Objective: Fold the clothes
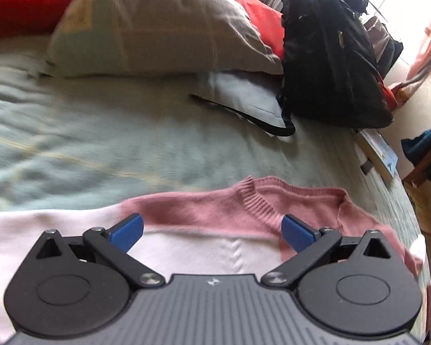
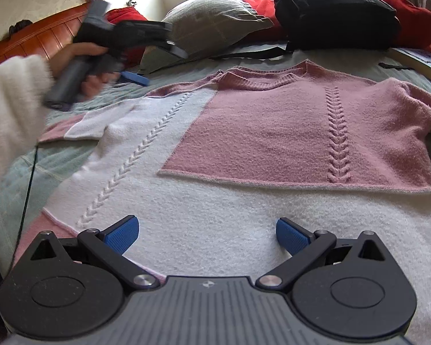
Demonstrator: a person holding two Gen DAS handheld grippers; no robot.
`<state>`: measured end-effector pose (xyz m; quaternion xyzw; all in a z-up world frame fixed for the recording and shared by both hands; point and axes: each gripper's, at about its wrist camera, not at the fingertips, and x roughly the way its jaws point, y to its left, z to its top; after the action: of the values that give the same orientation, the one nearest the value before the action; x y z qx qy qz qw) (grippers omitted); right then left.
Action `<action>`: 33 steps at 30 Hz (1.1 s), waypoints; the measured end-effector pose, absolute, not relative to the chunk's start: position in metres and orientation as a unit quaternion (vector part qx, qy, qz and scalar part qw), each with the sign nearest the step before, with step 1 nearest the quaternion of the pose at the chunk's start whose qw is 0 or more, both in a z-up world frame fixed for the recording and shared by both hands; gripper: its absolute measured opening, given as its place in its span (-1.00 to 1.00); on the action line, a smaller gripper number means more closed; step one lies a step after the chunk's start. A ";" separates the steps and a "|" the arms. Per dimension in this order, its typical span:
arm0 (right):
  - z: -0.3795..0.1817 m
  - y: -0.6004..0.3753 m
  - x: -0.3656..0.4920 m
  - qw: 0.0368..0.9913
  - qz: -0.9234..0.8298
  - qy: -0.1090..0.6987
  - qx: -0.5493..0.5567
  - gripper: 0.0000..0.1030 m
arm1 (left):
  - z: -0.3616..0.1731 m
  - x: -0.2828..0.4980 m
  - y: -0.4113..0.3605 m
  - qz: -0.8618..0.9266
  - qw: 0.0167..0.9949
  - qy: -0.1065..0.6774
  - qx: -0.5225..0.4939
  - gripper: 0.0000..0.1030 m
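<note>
Hovering over the sweater [image 2: 244,149], I hold my right gripper [image 2: 207,234] above its white hem, blue pads spread wide with nothing between them. My left gripper [image 1: 212,231] hangs near the pink collar, also wide open and empty. In the right view my hand [image 2: 83,66] grips it above the sleeve. The sweater lies flat, front up, on the bed [image 1: 100,132], below the pillow [image 1: 158,26] and backpack [image 1: 330,57].
</note>
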<state>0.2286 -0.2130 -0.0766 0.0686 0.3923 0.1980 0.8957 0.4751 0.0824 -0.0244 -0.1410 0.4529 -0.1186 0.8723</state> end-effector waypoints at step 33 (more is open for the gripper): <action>-0.063 -0.159 0.215 0.887 0.177 0.424 0.045 1.00 | -0.081 0.405 0.151 -0.220 0.822 0.462 -0.249 0.97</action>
<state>0.2149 -0.1593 -0.0628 0.0449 0.4239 0.1771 0.8871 0.4055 0.1508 -0.0814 -0.2487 0.4625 -0.2201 0.8221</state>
